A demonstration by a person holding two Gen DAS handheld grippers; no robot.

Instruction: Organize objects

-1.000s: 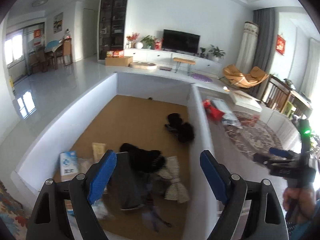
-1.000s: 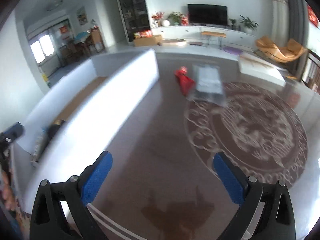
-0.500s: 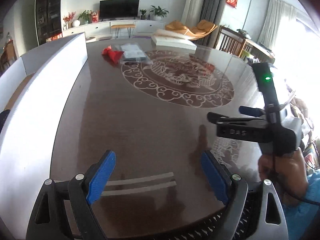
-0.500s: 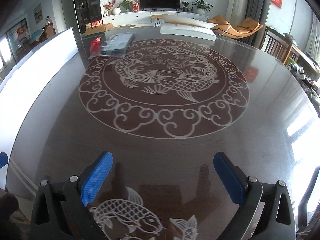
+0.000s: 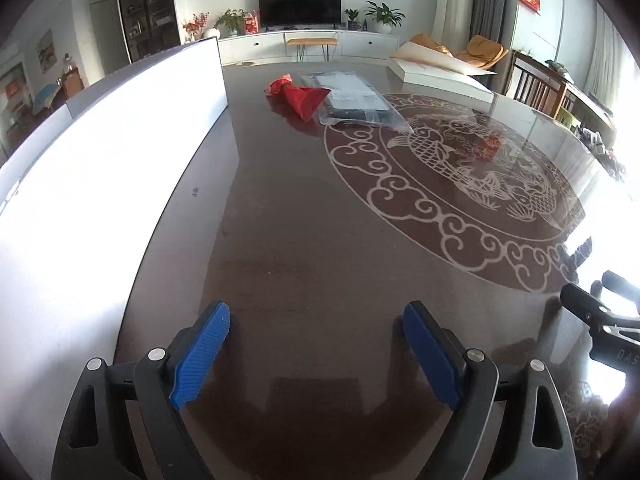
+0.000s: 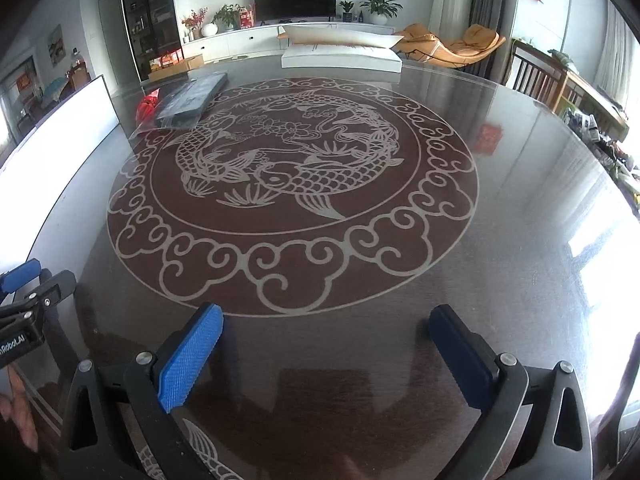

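red pouch (image 5: 302, 96) lies far ahead of spread, empty left gripper (image 5: 316, 354).

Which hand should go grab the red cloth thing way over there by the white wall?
Probably left. The red cloth lies nearly straight ahead of the left gripper, close to the white wall. From the right gripper it sits far off to the left, half hidden behind the plastic package. Both grippers are open and empty.
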